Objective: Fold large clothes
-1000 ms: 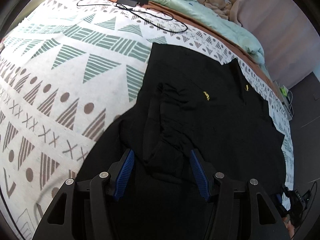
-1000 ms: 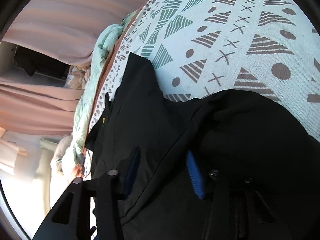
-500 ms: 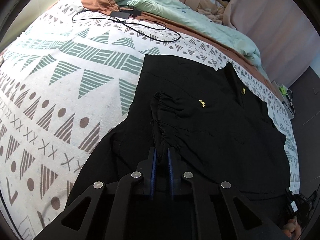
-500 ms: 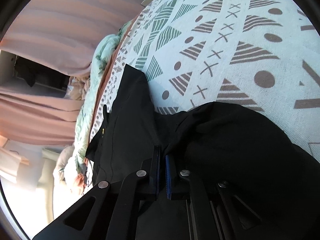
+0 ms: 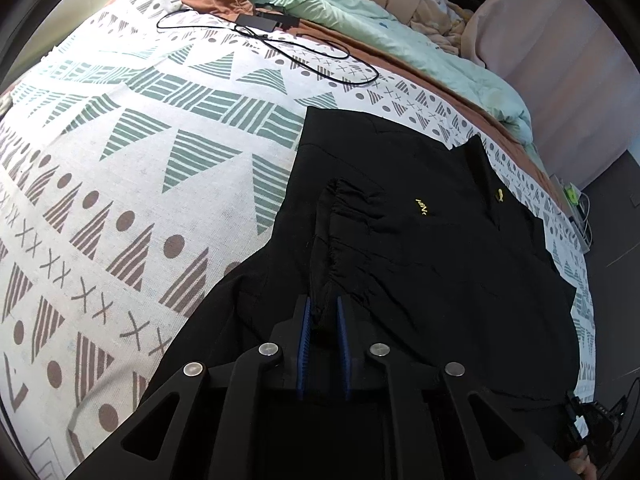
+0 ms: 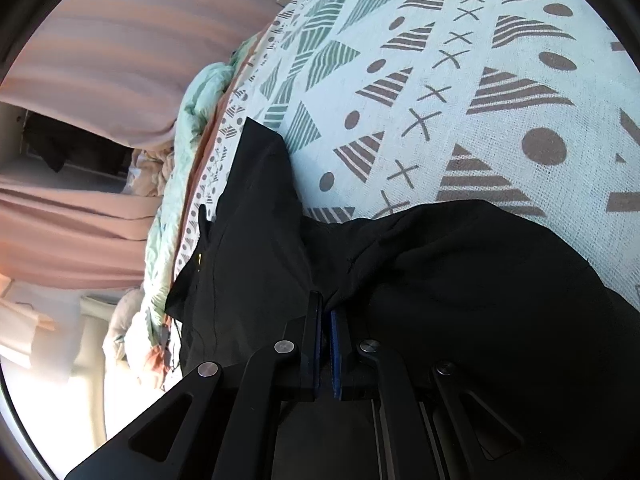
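Observation:
A large black garment with a small yellow logo lies spread on the patterned bedspread. In the left wrist view my left gripper pinches a gathered ridge of this cloth between its blue pads. Its jaws are opening slightly, with the fabric still between them and pulled taut into pleats. In the right wrist view my right gripper is shut on another fold of the black garment, which bunches up to its right on the bedspread.
A black power adapter with a looping cable lies at the far end of the bed. A mint duvet and brown blanket are heaped along the far edge. Pink curtains hang beyond. The bed's right edge drops to a dark floor.
Both grippers went from open around the cloth to closed on it. The fabric is now gathered into pleats in front of the left gripper.

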Motion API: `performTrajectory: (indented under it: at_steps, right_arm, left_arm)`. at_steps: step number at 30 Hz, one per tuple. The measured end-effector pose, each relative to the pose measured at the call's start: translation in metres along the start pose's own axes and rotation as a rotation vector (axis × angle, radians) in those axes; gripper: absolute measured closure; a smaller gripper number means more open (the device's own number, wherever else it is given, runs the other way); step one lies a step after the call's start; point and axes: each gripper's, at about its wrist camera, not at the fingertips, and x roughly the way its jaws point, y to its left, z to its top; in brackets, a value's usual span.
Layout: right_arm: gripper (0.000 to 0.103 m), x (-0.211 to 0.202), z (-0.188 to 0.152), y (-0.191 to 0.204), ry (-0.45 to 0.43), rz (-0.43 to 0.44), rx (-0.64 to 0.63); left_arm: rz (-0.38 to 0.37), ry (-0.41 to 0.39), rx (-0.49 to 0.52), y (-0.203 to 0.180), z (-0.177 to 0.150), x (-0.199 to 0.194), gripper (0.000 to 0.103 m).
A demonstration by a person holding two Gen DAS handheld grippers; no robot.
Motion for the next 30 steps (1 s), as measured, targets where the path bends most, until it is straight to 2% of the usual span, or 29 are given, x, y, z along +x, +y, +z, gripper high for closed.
performTrajectory:
  at_steps: [1, 2, 3, 4, 5, 6, 7, 10, 12, 15, 18, 23, 28, 30]
  right_arm:
    - [0.092, -0.002, -0.001, 0.001, 0.005, -0.005, -0.002]
    - [0.080, -0.004, -0.002, 0.004, 0.008, -0.006, -0.008]
    - [0.062, -0.006, -0.003, 0.006, 0.008, 0.003, -0.016]
    - [0.055, -0.009, -0.005, 0.009, 0.006, 0.013, -0.023]
    - [0.043, -0.014, -0.008, 0.014, 0.001, 0.012, -0.042]
    - [0.037, -0.018, -0.011, 0.018, -0.005, 0.005, -0.061]
    - [0.036, -0.023, -0.014, 0.022, -0.011, 0.002, -0.086]
    - [0.036, -0.033, -0.026, 0.030, -0.003, 0.013, -0.139]
    - [0.035, -0.037, -0.033, 0.032, 0.011, 0.025, -0.155]
    - [0.031, -0.046, -0.045, 0.039, 0.009, 0.018, -0.194]
    - [0.031, -0.055, -0.059, 0.046, -0.020, -0.017, -0.242]
    - [0.031, -0.076, -0.089, 0.053, -0.065, -0.073, -0.329]
    - [0.031, -0.100, -0.114, 0.047, -0.090, -0.094, -0.348]
    - [0.031, -0.108, -0.122, 0.041, -0.095, -0.104, -0.343]
  left_arm:
    - [0.007, 0.001, 0.010, -0.002, -0.001, -0.002, 0.085]
    - [0.012, 0.001, 0.021, -0.004, -0.003, -0.005, 0.083]
    - [0.005, -0.002, 0.026, -0.005, -0.004, -0.009, 0.075]
    - [-0.014, -0.009, 0.026, -0.006, -0.006, -0.014, 0.061]
    - [-0.032, -0.020, 0.023, -0.006, -0.007, -0.019, 0.052]
    - [-0.047, -0.042, 0.019, -0.006, -0.009, -0.027, 0.037]
    - [-0.052, -0.071, 0.018, -0.007, -0.012, -0.037, 0.025]
    - [-0.044, -0.152, 0.034, -0.008, -0.024, -0.060, 0.009]
    - [-0.044, -0.172, 0.055, -0.006, -0.037, -0.070, 0.009]
    - [-0.064, -0.141, 0.052, 0.002, -0.051, -0.078, 0.009]
    - [-0.070, -0.191, 0.046, 0.012, -0.064, -0.099, 0.009]
    - [-0.024, -0.255, 0.097, 0.022, -0.092, -0.130, 0.009]
    - [-0.073, -0.210, 0.083, 0.042, -0.125, -0.143, 0.009]
    - [-0.064, -0.191, 0.068, 0.051, -0.138, -0.147, 0.009]
